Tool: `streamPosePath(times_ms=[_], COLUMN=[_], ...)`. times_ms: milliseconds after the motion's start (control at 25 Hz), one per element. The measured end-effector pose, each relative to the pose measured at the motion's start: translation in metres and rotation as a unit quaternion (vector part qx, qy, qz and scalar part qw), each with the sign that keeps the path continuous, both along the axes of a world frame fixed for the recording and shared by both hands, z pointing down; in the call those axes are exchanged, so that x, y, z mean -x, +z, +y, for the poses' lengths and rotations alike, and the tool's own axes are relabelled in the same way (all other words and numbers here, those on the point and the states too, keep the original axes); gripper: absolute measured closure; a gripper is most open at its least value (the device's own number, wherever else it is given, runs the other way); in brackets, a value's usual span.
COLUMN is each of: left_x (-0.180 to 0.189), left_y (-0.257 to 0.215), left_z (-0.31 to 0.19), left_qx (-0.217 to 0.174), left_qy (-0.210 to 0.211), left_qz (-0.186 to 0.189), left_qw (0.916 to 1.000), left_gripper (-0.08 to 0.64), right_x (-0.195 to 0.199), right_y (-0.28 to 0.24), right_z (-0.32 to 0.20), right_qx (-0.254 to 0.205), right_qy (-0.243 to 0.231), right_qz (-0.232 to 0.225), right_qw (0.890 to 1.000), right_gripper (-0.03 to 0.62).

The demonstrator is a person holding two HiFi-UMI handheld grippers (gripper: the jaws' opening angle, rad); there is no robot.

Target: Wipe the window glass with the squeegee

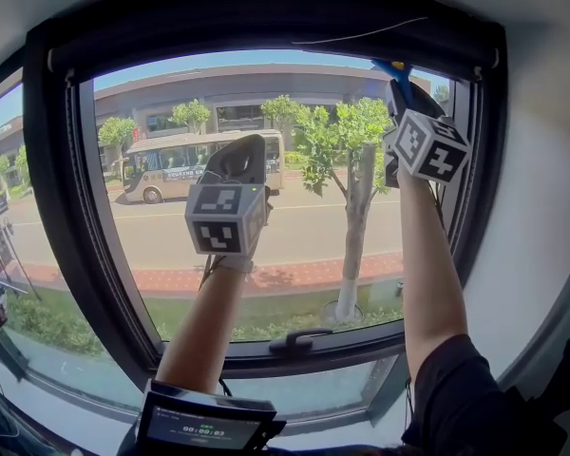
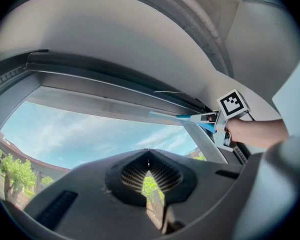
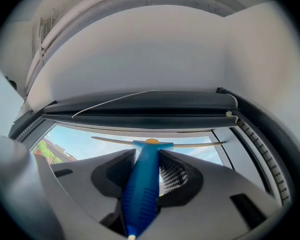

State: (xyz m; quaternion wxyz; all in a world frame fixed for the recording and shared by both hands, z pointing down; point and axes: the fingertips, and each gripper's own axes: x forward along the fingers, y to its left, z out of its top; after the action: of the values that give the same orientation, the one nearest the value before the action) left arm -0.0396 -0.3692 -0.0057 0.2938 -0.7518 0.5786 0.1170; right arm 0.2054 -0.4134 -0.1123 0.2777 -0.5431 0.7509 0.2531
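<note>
Right hand-held gripper [image 3: 146, 155] clamps the squeegee [image 3: 141, 186] handle (blade barely visible from the head view); left hand-held gripper [image 2: 149, 156] closed, empty.

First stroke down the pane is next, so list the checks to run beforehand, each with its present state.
1. Grip: right claw shut on the squeegee handle: ok.
2. Start position: blade level, up by the top frame of the window glass: ok.
3. Contact: blade pressed against the glass: cannot tell.
4. Spare hand: left claw empty, tips together: ok.
5. Path: left claw out of the stroke's way: cannot tell; it is raised before the glass, lower left of the squeegee.
</note>
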Motion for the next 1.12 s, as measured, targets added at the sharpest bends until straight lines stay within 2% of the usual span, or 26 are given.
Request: streamPosePath(times_ms=[280, 1120], left_x=[-0.009, -0.004], left_y=[0.01, 0.024], left_z=[-0.004, 0.002], left_qx=[0.013, 0.024], left_qy=[0.01, 0.01], left_qz=[-0.007, 0.002], left_qw=[0.9998, 0.9997], left_gripper=[0.557, 0.557], right_x=[0.0, 0.0], right_y=[0.006, 0.027], right_z=[-0.001, -0.001], right_qx=[-0.002, 0.006], right_qy=[-0.003, -0.003], right_qz=[0.003, 0.007], right_qw=[1.0, 1.0], right_gripper=[0.451, 0.451])
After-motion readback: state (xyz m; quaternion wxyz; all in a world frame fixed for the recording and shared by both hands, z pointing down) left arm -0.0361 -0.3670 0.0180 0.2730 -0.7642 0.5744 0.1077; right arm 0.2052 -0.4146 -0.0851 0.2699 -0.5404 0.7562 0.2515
